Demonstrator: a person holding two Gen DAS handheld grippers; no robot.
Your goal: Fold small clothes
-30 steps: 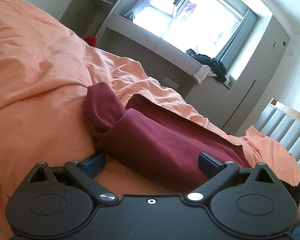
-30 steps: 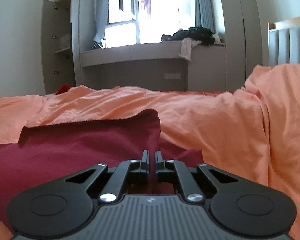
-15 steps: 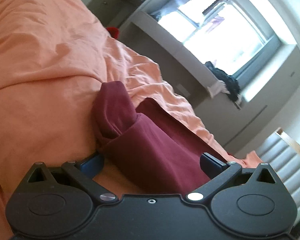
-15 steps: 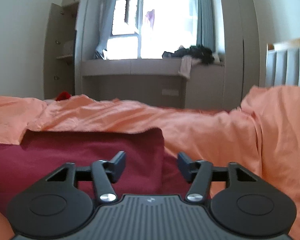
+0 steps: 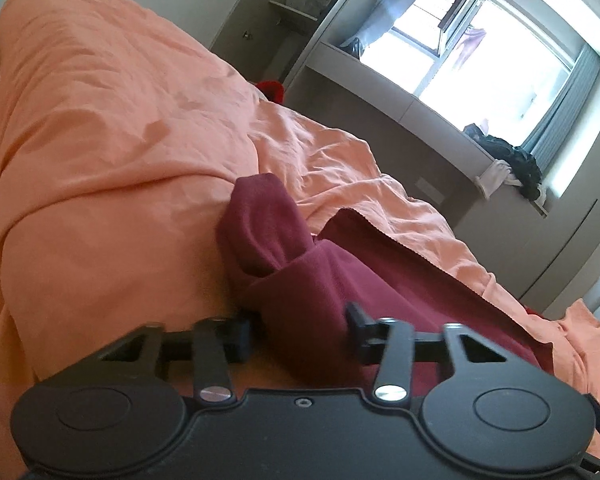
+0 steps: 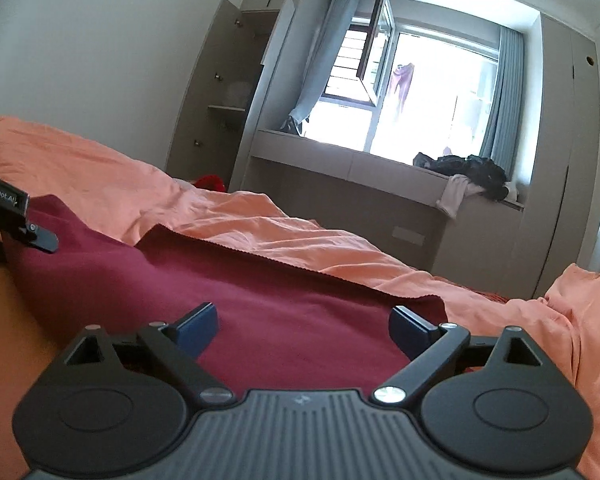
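Left gripper (image 5: 300,330), nearest in its wrist view: jaws partly apart, with a bunched fold of the maroon garment (image 5: 380,300) lying between them. The fabric fills the gap, but whether the pads press it cannot be told. The placement suggests the corner is being taken up for a fold.

Right gripper (image 6: 302,328), nearest in its wrist view: jaws wide apart and holding nothing, poised low over the garment's flat middle panel (image 6: 260,300), which lies directly between and beyond the fingertips. This posture is consistent with a release or a fresh approach.

Middle ground: the garment lies spread on the orange bedsheet (image 5: 120,140). A rolled sleeve-like part (image 5: 260,224) stands up just beyond the left gripper, to the left of the flat panel. In the right wrist view the left gripper's body appears at the far left edge, resting at the garment's left end. The garment's serrated far hem (image 6: 300,268) meets the rumpled sheet.

Far ground: a window bench (image 6: 380,168) carrying a pile of dark clothes (image 6: 468,176), an open cupboard to its left, and the bright window (image 6: 420,96).
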